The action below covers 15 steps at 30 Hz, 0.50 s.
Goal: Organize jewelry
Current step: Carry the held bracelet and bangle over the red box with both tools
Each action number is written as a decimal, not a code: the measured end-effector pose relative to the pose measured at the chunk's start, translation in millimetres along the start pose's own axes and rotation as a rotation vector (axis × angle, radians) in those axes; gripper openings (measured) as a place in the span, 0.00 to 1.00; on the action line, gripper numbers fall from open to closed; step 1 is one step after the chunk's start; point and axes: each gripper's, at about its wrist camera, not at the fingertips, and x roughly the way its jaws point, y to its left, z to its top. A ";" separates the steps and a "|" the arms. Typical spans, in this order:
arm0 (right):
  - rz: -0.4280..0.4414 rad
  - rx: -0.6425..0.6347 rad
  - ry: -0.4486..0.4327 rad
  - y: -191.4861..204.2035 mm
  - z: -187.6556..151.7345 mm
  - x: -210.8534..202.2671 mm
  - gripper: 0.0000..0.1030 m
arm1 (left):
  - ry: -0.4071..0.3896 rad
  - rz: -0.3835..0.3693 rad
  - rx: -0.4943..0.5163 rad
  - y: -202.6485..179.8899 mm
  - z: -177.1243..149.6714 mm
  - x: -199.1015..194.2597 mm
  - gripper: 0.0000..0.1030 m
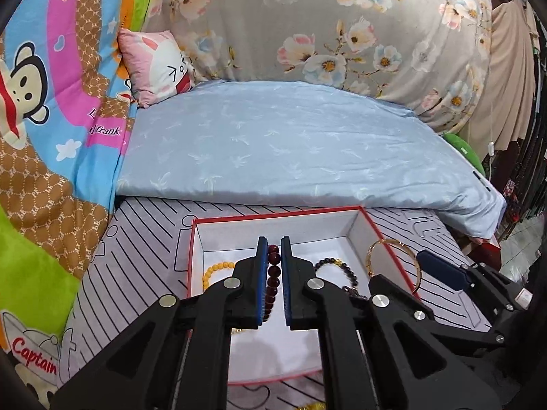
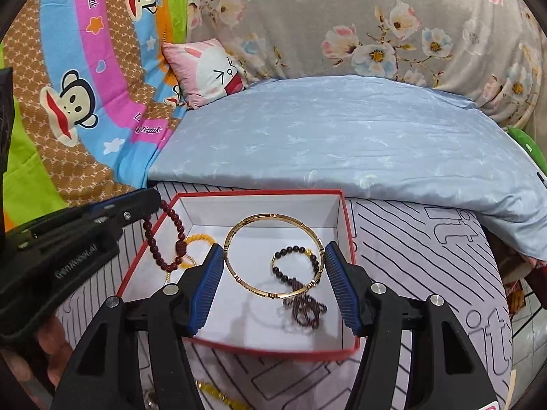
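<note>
Gold bangle [image 2: 273, 256], red box [image 2: 259, 351], blue quilt [image 2: 342, 136]

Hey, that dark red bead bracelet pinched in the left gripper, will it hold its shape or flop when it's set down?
Probably flops: the dark red bead bracelet hangs as a drooping loop from the left gripper, so it looks strung, not rigid. Its round beads may roll or spread slightly in the red box. It likely pools rather than stands.

Bedroom at home — quilts [image 1: 307, 143]; pillow [image 1: 154, 65].
</note>
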 end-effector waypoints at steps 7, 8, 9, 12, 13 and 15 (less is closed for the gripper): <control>-0.019 -0.011 0.026 -1.1 9.8 32.3 0.57 | 0.038 0.025 -0.003 7.4 4.3 38.5 0.07; -0.021 -0.010 0.032 -2.1 10.3 37.1 0.57 | 0.044 0.025 -0.004 8.2 4.1 42.6 0.07; -0.021 -0.009 0.036 -2.5 10.9 40.6 0.57 | 0.049 0.028 -0.003 8.7 3.7 47.9 0.07; -0.023 -0.006 0.051 -4.5 9.6 51.2 0.57 | 0.056 0.039 0.005 9.4 2.3 56.0 0.07; -0.024 -0.008 0.054 -3.1 9.3 53.7 0.57 | 0.059 0.040 0.005 10.1 1.6 58.5 0.07; -0.025 -0.010 0.059 -2.1 8.2 57.9 0.57 | 0.065 0.041 0.003 11.5 0.4 62.6 0.07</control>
